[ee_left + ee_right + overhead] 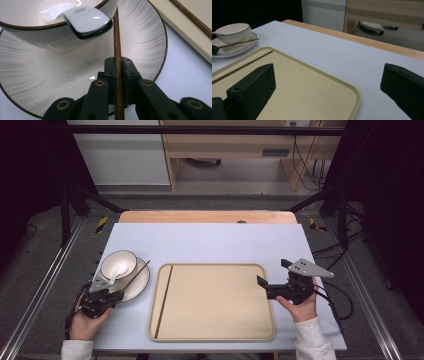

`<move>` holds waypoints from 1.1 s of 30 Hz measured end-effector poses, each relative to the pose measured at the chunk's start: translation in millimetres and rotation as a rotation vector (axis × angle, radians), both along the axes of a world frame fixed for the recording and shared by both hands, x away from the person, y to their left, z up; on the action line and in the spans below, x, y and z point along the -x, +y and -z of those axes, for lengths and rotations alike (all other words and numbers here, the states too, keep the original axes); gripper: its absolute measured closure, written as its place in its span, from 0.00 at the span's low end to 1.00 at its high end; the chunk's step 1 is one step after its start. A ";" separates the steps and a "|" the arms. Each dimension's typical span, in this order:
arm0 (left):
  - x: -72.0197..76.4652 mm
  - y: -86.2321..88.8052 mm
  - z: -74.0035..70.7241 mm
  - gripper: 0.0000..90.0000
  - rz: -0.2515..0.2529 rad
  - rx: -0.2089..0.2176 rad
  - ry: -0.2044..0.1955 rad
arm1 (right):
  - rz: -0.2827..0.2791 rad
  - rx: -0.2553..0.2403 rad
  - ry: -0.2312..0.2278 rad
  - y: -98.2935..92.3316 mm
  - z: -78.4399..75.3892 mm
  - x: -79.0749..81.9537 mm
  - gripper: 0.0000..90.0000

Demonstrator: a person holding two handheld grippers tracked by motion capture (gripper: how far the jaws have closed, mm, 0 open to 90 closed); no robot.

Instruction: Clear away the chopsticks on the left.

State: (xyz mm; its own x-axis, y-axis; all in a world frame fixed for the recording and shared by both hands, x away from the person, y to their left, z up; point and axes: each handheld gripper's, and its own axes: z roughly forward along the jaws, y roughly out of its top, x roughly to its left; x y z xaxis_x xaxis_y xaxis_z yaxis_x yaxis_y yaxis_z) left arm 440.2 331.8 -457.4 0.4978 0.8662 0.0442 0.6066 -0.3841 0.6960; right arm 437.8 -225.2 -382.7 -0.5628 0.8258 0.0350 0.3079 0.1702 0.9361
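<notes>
Left gripper (117, 72) clamped on a chopstick (117, 42) lying across the plate (140, 47), jaws pressed tight against its wooden shaft near the lower middle of the left gripper view. Bowl (118, 265) with a spoon (115, 270) stood on that plate at the left of the high view, chopstick leaning over the plate's rim toward the tray (212, 332). Second chopstick (163, 301) already laid along the tray's left edge, so judged about half done: one stick placed, the other gripped but not yet lifted off the plate. Right gripper (272, 279) held just past the tray's right edge, jaws wide apart with nothing between them, seen in the right gripper view over tray corner and table (332, 52). Left to do, by the look of it: carrying the gripped stick over and setting it beside its mate
</notes>
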 end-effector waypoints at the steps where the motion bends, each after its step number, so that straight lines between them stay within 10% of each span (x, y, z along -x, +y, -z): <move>1: 0.3 0.0 -0.8 0.93 0.007 -0.005 0.000 | 0.000 0.000 0.000 0.0 0.0 0.0 0.00; 33: 34.1 -75.8 -20.0 0.93 -0.059 0.110 -0.101 | 0.011 -0.008 -0.011 -4.3 -2.8 2.2 0.01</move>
State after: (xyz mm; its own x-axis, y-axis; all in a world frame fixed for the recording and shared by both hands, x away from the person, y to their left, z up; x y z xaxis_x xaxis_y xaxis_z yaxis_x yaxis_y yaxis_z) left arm 406.1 256.0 -437.4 0.4436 0.8962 -0.0054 0.5505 -0.2678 0.7907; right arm 435.6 -229.5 -380.0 -0.5541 0.8317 0.0355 0.2994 0.1593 0.9407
